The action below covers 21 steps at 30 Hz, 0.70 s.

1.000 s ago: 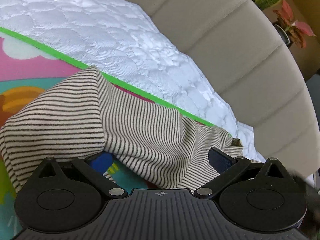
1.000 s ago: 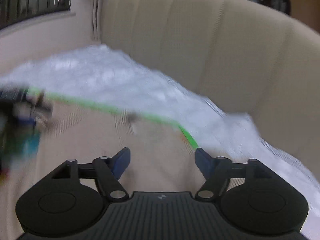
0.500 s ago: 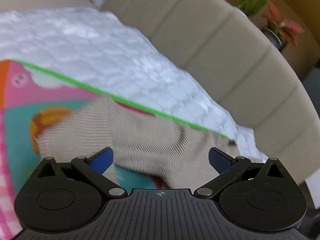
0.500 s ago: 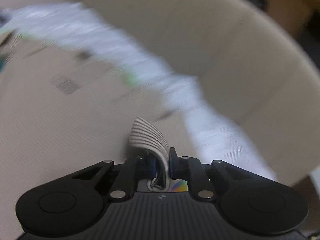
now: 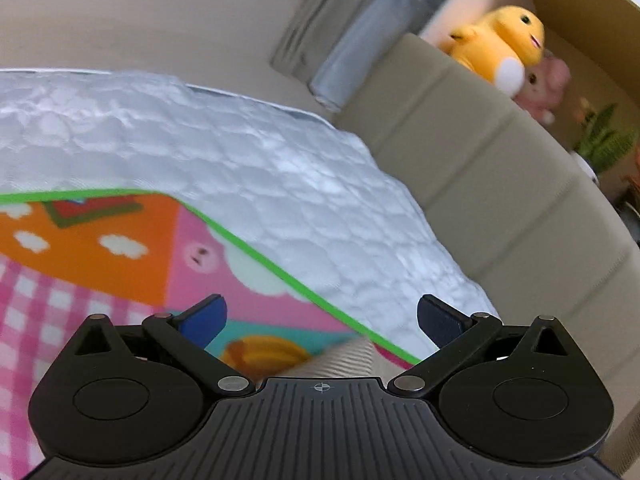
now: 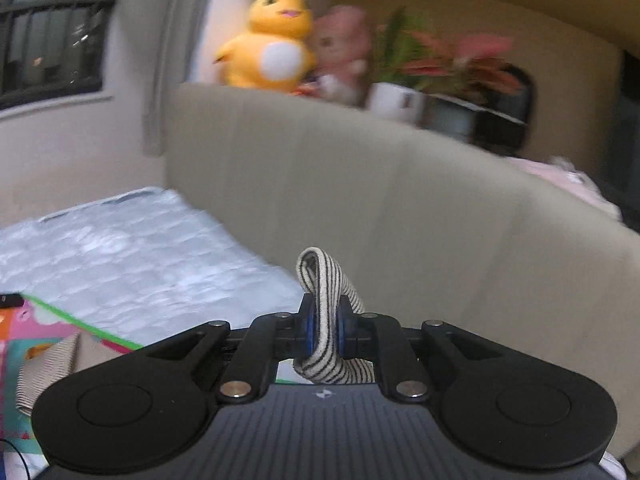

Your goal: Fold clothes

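Note:
My right gripper is shut on a fold of the beige striped garment, lifted above the bed and facing the sofa-like headboard. More of the garment hangs or lies at lower left over the colourful mat. My left gripper is open and empty above the colourful play mat. Only a small bit of the striped garment shows just under its body.
A white quilted cover lies under the mat. The beige padded headboard curves behind. A yellow plush duck, a pink plush and potted plants sit on top of it. A window is at left.
My right gripper closed on the striped garment and lifted it up. My left gripper stayed open and swung away, so the garment dropped almost out of its view.

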Tool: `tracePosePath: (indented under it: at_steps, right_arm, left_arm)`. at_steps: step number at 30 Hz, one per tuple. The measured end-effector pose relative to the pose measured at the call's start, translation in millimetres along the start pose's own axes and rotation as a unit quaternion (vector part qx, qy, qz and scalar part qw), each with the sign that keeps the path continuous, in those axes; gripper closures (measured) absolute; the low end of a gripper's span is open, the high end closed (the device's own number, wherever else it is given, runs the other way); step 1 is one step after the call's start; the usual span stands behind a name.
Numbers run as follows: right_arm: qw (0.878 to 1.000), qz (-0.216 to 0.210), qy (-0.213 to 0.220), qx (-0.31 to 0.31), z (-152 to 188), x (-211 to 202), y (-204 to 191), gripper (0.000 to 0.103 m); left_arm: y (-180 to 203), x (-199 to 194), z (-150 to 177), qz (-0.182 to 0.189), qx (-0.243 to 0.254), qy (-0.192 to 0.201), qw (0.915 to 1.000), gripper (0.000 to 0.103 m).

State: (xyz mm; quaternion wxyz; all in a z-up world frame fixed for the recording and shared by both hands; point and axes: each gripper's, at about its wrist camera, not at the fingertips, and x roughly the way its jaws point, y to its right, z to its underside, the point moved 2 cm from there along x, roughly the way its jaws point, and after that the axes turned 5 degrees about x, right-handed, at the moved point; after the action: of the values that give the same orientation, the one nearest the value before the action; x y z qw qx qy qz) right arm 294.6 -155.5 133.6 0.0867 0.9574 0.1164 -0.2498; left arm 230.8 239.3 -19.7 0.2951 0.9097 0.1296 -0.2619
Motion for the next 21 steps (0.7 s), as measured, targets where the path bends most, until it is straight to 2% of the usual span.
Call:
tracePosePath:
  at_steps: [5, 10, 13, 15, 18, 21]
  right_arm:
    - [0.999, -0.022, -0.027, -0.017, 7.3, 24.8, -52.1, 0.092]
    - [0.998, -0.038, -0.038, -0.026, 12.3, 43.5, -86.0, 0.078]
    - [0.997, -0.052, -0.048, -0.013, 17.2, 43.3, -96.5, 0.073]
    - [0.994, -0.078, -0.072, 0.020, 28.7, 44.4, -103.9, 0.070]
    - [0.981, -0.132, -0.121, 0.077, 54.9, 46.7, -120.6, 0.067]
    - [0.951, -0.200, -0.185, 0.144, 91.2, 49.8, -144.0, 0.067]
  left_arm:
    - [-26.6, 4.2, -10.6, -0.016, -0.037, 0.005, 0.9992, 0.000]
    - [-44.2, 8.1, -13.0, -0.018, -0.069, -0.002, 0.9975, 0.000]
    - [-49.1, 7.6, -13.6, -0.015, -0.078, -0.002, 0.9968, 0.000]
    - [-52.2, 8.3, -13.6, -0.016, -0.086, -0.004, 0.9961, 0.000]
    - [-56.2, 9.8, -13.6, -0.016, -0.097, -0.008, 0.9951, 0.000]
    - [-58.8, 10.2, -14.1, -0.015, -0.103, -0.009, 0.9945, 0.000]
